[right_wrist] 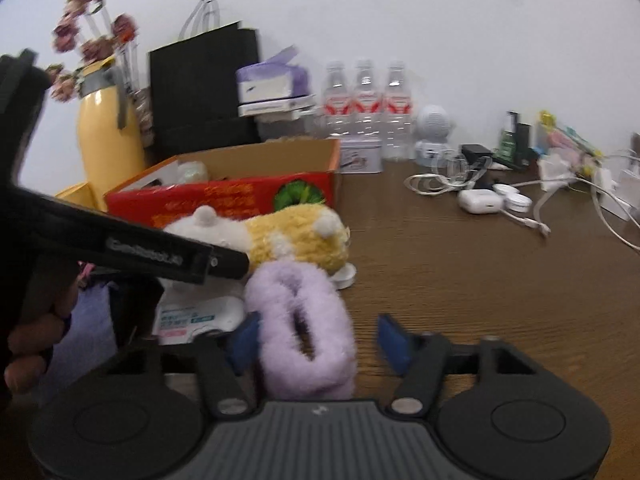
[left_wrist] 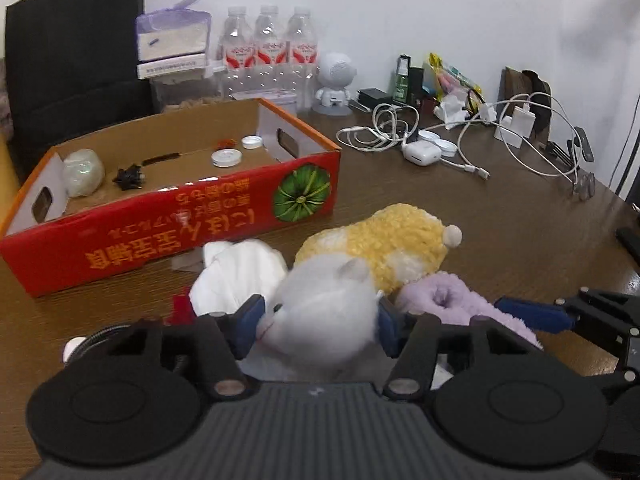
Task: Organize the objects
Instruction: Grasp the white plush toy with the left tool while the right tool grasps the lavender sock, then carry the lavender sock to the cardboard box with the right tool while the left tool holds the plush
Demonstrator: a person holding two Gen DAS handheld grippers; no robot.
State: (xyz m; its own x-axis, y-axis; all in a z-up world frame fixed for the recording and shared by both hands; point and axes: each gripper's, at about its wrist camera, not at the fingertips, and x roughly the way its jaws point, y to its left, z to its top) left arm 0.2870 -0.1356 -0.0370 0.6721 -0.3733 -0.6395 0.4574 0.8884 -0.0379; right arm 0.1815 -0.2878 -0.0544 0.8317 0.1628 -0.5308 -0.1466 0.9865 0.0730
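My left gripper is shut on the white head of a yellow-and-white plush toy that lies on the brown table; the toy also shows in the right wrist view. A fluffy purple scrunchie lies between the open blue pads of my right gripper, touching the left pad with a gap to the right one. It also shows in the left wrist view. The red cardboard box stands behind the toy, holding bottle caps, a white ball and small dark bits.
White tissue lies left of the toy. A wipes pack lies left of the scrunchie. Water bottles, a black bag, a white figure, cables and chargers line the back. A yellow vase stands left.
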